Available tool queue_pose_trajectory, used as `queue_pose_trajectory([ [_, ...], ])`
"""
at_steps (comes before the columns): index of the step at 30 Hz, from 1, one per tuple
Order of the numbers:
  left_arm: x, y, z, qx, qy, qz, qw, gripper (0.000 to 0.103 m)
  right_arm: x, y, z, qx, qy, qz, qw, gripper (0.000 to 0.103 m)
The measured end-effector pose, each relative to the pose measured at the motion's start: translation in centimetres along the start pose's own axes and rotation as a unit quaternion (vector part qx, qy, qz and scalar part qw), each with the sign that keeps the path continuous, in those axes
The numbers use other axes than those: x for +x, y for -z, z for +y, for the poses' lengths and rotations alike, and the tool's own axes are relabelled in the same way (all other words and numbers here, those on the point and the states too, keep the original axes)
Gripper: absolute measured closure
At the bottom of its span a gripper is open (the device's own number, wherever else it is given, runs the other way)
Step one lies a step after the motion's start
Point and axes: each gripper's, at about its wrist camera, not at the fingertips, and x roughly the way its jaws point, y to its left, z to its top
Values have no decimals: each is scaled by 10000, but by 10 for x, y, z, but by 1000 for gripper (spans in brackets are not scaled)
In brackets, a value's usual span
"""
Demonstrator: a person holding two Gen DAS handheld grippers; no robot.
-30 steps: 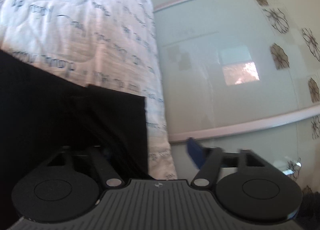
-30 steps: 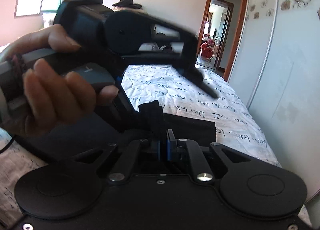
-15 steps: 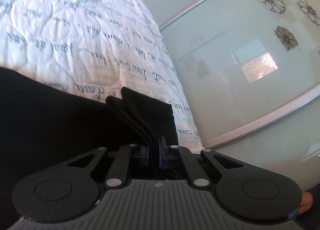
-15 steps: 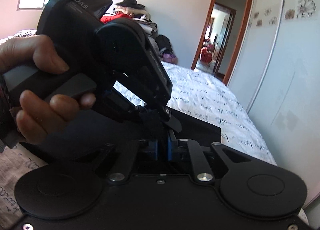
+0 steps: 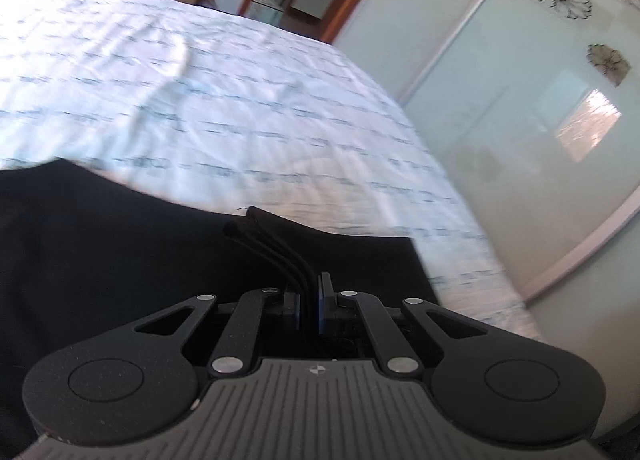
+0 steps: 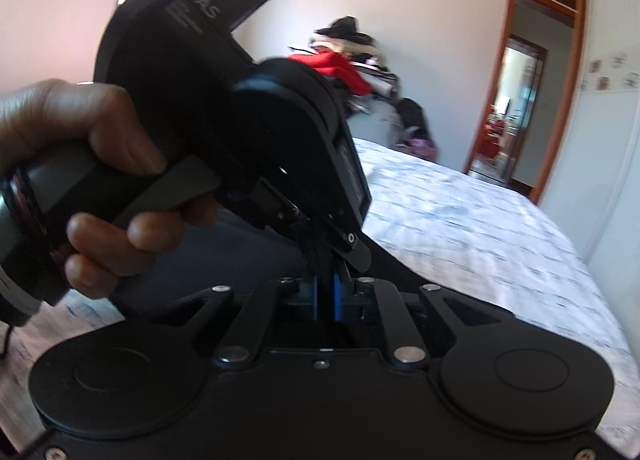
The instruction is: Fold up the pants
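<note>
I have the left gripper [image 5: 309,302] clamped on a stacked edge of the black pants [image 5: 120,260]; its jaws have just been closing, fabric layers between the pads. Right gripper [image 6: 325,298] also pinched shut on pants cloth, directly below the left unit (held in a hand [image 6: 80,180]). Rest of pants lies on the printed bedspread [image 5: 240,108], nr the wardrobe-side edge.

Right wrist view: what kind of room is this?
A home bedroom, most likely. A bed with a white script-printed quilt fills the middle, a heap of clothes sits against the far wall, and a wood-framed doorway opens beside a floral-patterned sliding wardrobe door.
</note>
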Motion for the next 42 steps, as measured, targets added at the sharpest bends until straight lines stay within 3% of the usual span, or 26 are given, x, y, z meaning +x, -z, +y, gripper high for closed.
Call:
queue_pose_trajectory([
  [4, -11, 3, 25, -142, -255, -39, 9996, 94, 12, -5, 15, -100, -311, -1, 9995, 95],
  [11, -30, 11, 42, 115, -752, -327, 9966, 97, 21, -13, 32, -246, -676, -28, 9974, 95],
  [16, -32, 15, 55, 41, -941, -258, 9952, 96, 29, -14, 36, -349, -844, 63, 9958, 95],
  [19, -26, 18, 56, 82, -1172, -147, 9930, 79, 36, -15, 35, -269, -894, 207, 9954, 95],
  [24, -21, 21, 57, 103, -1346, -115, 9908, 75, 43, -18, 28, 150, -1081, 391, 9933, 94],
  [27, -21, 21, 56, 116, -1447, -132, 9893, 67, 56, -25, 17, 228, -1117, 440, 9925, 94],
  [29, -23, 21, 54, 164, -1583, -204, 9870, 56, 59, -25, 17, 239, -1144, 453, 9921, 94],
  [32, -29, 19, 54, 243, -2067, -422, 9772, 51, 66, -22, 23, 190, -1233, 599, 9904, 88],
  [34, -35, 15, 55, 289, -2380, -563, 9692, 50, 60, -24, 20, 309, -1515, 623, 9860, 86],
  [37, -40, 7, 51, 458, -2267, -576, 9712, 49, 34, -30, -14, 893, -1931, 370, 9764, 86],
  [39, -36, 3, 41, 702, -2066, -465, 9748, 45, 19, -29, -41, 1198, -1649, 241, 9787, 86],
  [42, -20, 4, 20, 942, -2005, -466, 9740, 36, 16, -22, -81, 1504, -782, 418, 9846, 86],
])
